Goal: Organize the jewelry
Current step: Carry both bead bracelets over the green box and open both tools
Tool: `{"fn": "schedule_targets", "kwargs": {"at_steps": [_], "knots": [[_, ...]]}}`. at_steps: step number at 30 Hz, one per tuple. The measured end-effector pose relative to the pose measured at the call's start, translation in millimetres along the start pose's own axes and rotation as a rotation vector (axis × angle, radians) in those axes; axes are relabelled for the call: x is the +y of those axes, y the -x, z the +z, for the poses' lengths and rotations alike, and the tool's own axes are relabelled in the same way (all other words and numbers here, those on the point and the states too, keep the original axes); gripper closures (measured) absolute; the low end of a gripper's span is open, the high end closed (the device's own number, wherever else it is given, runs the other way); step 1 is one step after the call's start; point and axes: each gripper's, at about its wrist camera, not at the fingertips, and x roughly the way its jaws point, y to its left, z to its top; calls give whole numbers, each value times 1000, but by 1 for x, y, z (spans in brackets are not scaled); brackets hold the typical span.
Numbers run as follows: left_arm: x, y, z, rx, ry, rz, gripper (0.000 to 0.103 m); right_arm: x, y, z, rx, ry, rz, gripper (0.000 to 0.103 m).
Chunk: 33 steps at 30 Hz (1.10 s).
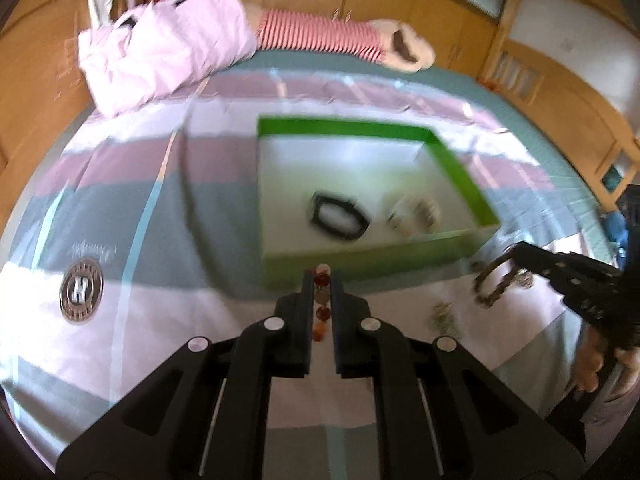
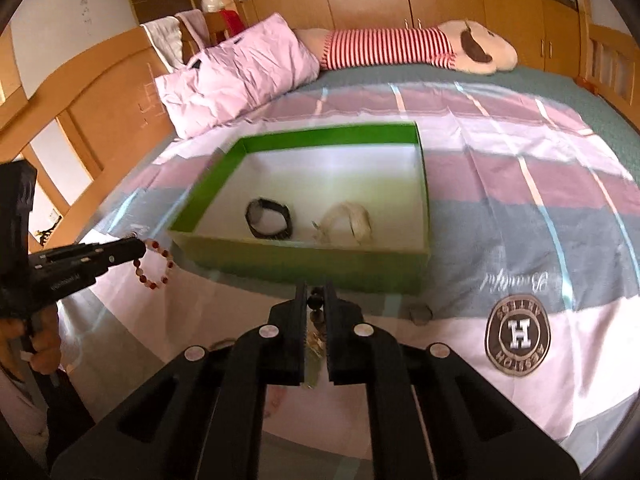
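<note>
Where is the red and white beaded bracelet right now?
The beaded bracelet hangs from the left gripper, held off the bedspread just left of the green box's near corner in the right wrist view.

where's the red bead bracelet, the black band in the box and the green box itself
red bead bracelet [image 2: 154,265], right wrist view, bottom of the loop hanging from the left gripper.
black band [image 2: 269,218], right wrist view, its near strap on the box floor.
green box [image 2: 304,266], right wrist view, outer face of the near wall.
</note>
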Motion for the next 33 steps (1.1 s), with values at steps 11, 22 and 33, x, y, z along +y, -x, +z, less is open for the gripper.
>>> {"fn": "schedule_targets", "kwargs": {"at_steps": [11, 22, 33], "knots": [[9, -50, 63, 21, 65, 18, 95, 7, -25, 66, -90, -4, -7, 96], [11, -59, 49, 86, 40, 46, 85, -10, -36, 45, 27, -26, -25, 59], [-29, -52, -72, 226, -96, -25, 80, -34, -42, -38, 238, -129, -18, 59]]}}
